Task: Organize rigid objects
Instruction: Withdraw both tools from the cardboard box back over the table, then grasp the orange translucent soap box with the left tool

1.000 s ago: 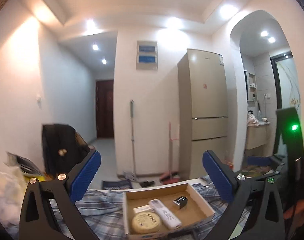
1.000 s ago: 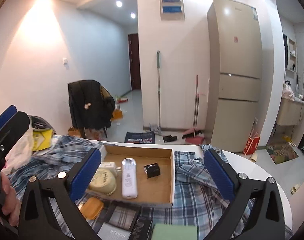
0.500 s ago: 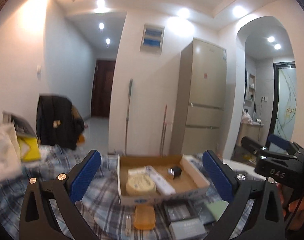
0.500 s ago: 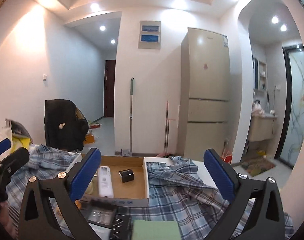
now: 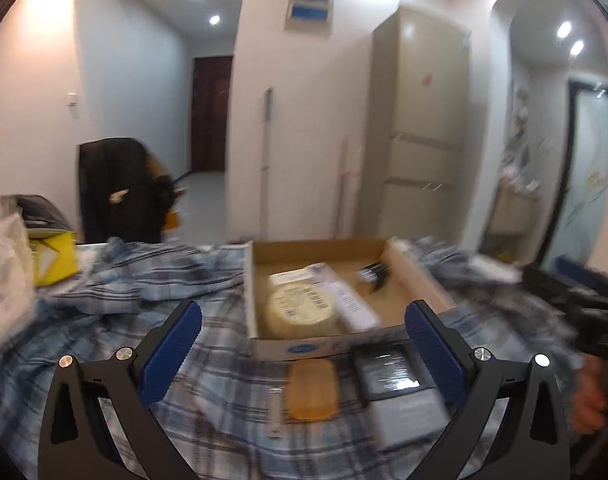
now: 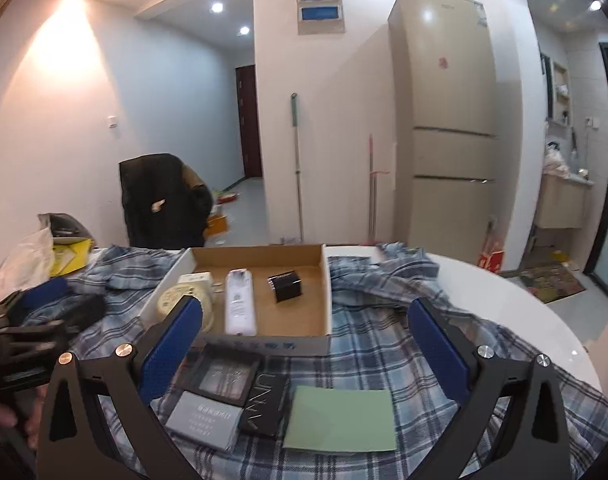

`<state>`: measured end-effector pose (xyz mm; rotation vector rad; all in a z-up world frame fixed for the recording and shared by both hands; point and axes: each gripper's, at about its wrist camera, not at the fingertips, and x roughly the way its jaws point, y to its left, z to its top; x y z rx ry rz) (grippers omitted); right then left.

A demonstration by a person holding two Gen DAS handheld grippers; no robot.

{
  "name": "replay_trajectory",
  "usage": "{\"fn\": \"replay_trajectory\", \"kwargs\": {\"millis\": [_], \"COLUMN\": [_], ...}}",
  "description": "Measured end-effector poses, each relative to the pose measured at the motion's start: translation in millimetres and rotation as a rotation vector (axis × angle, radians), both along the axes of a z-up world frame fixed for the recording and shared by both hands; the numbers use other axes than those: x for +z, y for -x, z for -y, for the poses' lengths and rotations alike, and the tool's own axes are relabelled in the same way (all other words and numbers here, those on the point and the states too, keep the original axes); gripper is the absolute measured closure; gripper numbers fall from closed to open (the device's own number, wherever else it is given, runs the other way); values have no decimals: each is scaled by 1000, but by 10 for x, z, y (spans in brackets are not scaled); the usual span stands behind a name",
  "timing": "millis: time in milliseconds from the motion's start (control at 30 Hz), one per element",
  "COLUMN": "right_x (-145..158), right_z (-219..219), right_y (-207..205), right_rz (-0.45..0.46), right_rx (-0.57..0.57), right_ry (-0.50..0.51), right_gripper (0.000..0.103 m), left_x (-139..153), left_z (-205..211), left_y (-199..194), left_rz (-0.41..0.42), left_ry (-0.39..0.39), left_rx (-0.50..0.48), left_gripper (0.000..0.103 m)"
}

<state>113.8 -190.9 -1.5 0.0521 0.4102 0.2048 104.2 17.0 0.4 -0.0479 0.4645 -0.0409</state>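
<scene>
Shallow brown cardboard box [image 6: 263, 300] — collecting tray, ahead of both fingers. Amber translucent bar [image 5: 312, 390] lies loose between left gripper [image 5: 301, 344] fingers; right gripper [image 6: 304, 340] likewise wide open, empty.

Black gripper [image 6: 304, 344] frames, blue-padded jaws, silver screws [image 6: 65, 357].

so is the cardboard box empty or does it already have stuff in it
Partly filled. The cardboard box holds a white remote, a small black cube, a round yellow tin and a white packet; bare floor remains on its right.

Left view motion-blurred; round tin [image 6: 183, 300] half hidden.
</scene>
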Motion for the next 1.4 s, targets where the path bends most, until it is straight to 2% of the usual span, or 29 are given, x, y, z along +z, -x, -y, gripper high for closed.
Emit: {"fn": "replay_trajectory", "kwargs": {"millis": [67, 167, 233, 300, 367, 467, 567, 633, 733, 900, 1033, 1133, 1167, 1400], "right_x": [-8, -38, -72, -105, -128, -153, -157, -148, -143, -164, -178, -208, -215, -240], "right_z": [8, -43, -85, -143, -180, -244, -254, -237, -198, -135, -115, -100, -93, -85], "right_y": [7, 4, -18, -31, -16, 4, 39, 59, 52, -21, -61, -101, -111, -135], "right_rz": [2, 3, -9, -20, -10, 3, 33, 52, 54, 18, -14, -55, -67, -96], "right_rx": [-2, -5, 39, 59, 48, 9, -15, -30, -44, -43, -15, 13, 16, 14], "right_ry": [-6, 25, 42, 71, 93, 147, 157, 149, 133, 93, 80, 50, 42, 39], "right_gripper": [1, 1, 2, 7, 7, 7, 6, 1, 1, 1, 1, 1, 1, 1], "left_x": [28, 59, 50, -25, -143, -311, -343, -331, -365, -441, -536, -626, -661, -771], "left_z": [38, 19, -8, -29, -58, -110, -186, -189, -143, -115, -74, -86, -107, -162], "left_y": [-149, -279, -307, -319, -302, -361, -367, -354, -391, -456, -541, -617, -642, -703], "left_rz": [-88, -176, -180, -163, -137, -178, -165, -143, -169, -208, -272, -327, -346, -402], "left_ry": [-1, 88, 141, 160, 180, 189, 238, 229, 200, 196, 170, 180, 190, 236], "left_rx": [-18, -65, -77, -77, -92, -108, -118, -114, -107, -121, -108, -103, -98, -113], "left_gripper": [0, 0, 0, 0, 0, 0, 0, 0, 1, 14, 36, 53, 55, 56]}}
